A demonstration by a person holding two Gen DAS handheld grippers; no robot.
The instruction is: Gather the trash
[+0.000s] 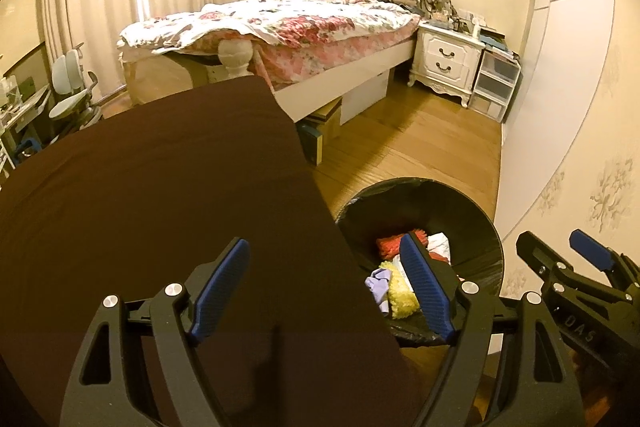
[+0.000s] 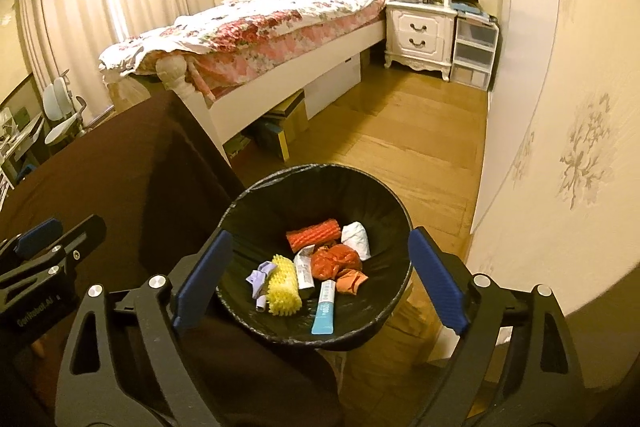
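Bedroom floor beside the brown-covered table (image 1: 160,187) shows both the right gripper (image 2: 320,283) and left gripper (image 1: 324,291) spread wide and empty above the bin (image 2: 256,211), whose trash (image 2: 312,267) already lies inside, so collecting looks nearly finished.

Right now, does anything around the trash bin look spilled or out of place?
Nothing stands out. The trash sits inside the bin, including the blue tube and yellow roller; no litter shows on the floor.

The bin (image 2: 316,183) mouth lies open from above (trash low inside); the brown table (image 2: 120,163) edge crowds its left.
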